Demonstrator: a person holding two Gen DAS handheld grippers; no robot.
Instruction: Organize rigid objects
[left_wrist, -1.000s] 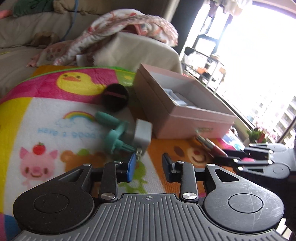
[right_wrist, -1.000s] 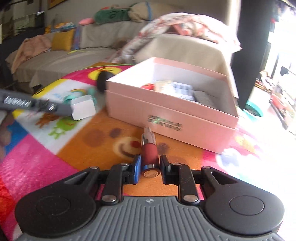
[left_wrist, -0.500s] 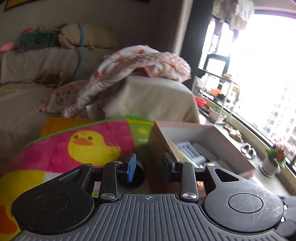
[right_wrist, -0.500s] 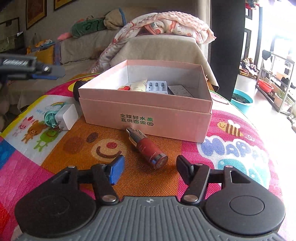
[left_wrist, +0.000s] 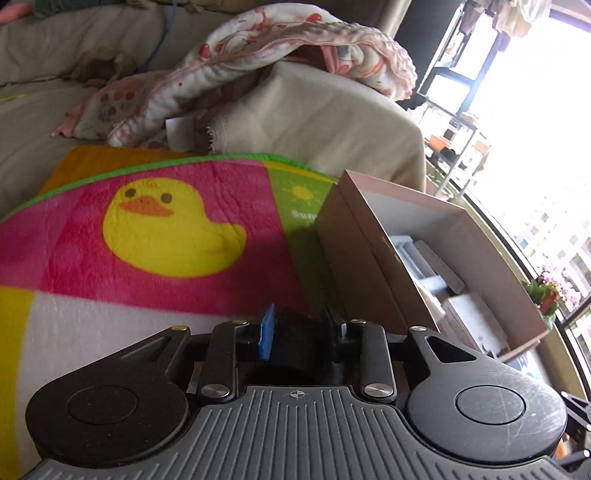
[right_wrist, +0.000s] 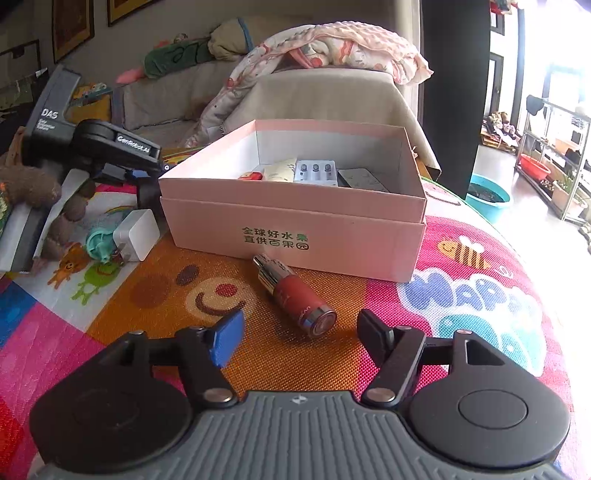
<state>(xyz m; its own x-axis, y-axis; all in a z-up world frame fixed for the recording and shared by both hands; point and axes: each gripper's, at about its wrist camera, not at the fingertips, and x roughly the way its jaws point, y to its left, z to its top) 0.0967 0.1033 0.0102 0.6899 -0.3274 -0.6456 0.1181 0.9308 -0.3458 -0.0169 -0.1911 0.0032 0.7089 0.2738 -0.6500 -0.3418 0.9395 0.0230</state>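
Partly done, judging by the layout. Pink box (right_wrist: 295, 221) already holding several items: white battery charger (right_wrist: 316, 171), cream tube (right_wrist: 280, 171), something red (right_wrist: 251, 175), dark flat piece (right_wrist: 360, 179).

Left gripper (left_wrist: 299, 334) pinching black round object (left_wrist: 295, 343) between its pads, just beside the box's near wall (left_wrist: 362, 266), box at 2 o'clock from the claw in the left wrist view. Object barely visible, mostly hidden between the fingers; looks lifted or about to be, cannot tell which. Likely next into the box.

Right gripper (right_wrist: 301, 334) spread wide, holding nothing, hovering above the blanket (right_wrist: 480, 295). Red lipstick tube (right_wrist: 293, 295) lying on the blanket between the open fingers and the box front, at 12 o'clock from the claw, not touched.

Also left outside: white charger plug (right_wrist: 136, 240) and teal plastic piece (right_wrist: 99, 245), touching each other, at 10 o'clock in the right wrist view, near the box's left corner.

Remaining: three loose items plus the one in grip.
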